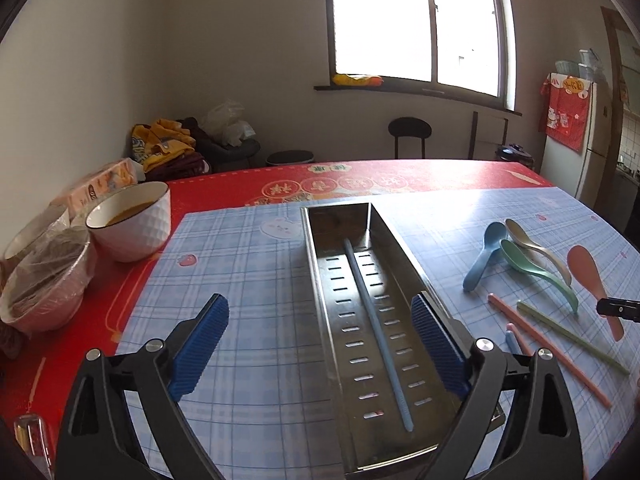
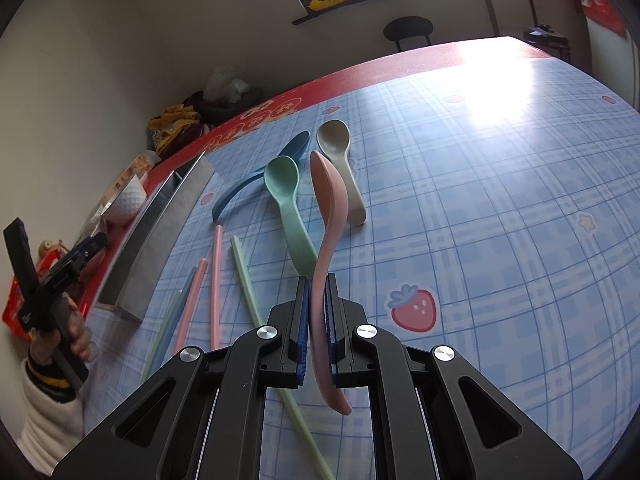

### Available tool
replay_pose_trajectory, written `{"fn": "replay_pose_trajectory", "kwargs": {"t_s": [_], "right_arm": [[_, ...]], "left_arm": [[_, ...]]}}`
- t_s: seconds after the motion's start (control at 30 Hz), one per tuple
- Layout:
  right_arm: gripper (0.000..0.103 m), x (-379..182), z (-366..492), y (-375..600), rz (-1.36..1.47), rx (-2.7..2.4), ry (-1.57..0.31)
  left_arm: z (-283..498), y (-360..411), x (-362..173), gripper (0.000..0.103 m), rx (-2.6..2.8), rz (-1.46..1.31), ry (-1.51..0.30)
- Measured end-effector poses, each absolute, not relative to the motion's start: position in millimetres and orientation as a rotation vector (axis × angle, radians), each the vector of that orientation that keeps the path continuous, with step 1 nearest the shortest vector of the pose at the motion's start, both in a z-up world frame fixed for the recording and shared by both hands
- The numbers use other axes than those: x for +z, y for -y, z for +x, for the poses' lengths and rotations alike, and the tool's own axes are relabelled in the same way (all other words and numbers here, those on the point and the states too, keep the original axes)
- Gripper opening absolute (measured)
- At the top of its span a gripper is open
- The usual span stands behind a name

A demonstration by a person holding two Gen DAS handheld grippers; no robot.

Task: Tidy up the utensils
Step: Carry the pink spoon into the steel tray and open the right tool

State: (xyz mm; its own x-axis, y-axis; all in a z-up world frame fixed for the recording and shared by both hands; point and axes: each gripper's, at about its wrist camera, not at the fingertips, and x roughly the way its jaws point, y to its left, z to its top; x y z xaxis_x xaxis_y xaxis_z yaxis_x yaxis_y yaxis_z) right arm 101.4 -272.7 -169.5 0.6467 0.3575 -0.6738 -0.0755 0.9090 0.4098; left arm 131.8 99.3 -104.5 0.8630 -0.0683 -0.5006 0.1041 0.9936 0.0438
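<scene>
Crowding pink spoon: green spoon, chopsticks.

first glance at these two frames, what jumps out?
The pink spoon clamped by its handle in the right gripper, bowl pointing away over the blue checked mat. Next, the long metal tray in the middle of the table between the open fingers of the left gripper, with one blue chopstick lying in it. Loose spoons and chopsticks lie on the mat to the tray's right.
</scene>
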Motion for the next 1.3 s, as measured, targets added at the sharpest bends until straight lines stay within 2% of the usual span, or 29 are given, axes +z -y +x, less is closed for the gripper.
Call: {"fn": "replay_pose_trajectory", "kwargs": {"t_s": [0.13,0.3,0.53,0.87,1.3], "right_arm": [[0.008,-163,105,268,0.328,0.205,-0.858],[0.008,-136,119,246,0.326,0.232,-0.847],[0.008,-111,176,156,0.299,0.399,-0.868],[0.008,-121,258,59,0.352,0.406,-1.014],[0.010,-139,279,40,0.397,0.353,-1.076]], "left_arm": [[128,-114,-101,0.097,-0.086,0.011,-0.470],[134,-130,-109,0.097,-0.056,-0.051,-0.520],[132,-134,-110,0.097,-0.024,-0.060,-0.503],[132,-138,-111,0.097,-0.024,-0.074,-0.497],[136,-139,-113,0.097,-0.025,-0.075,-0.512]]}}
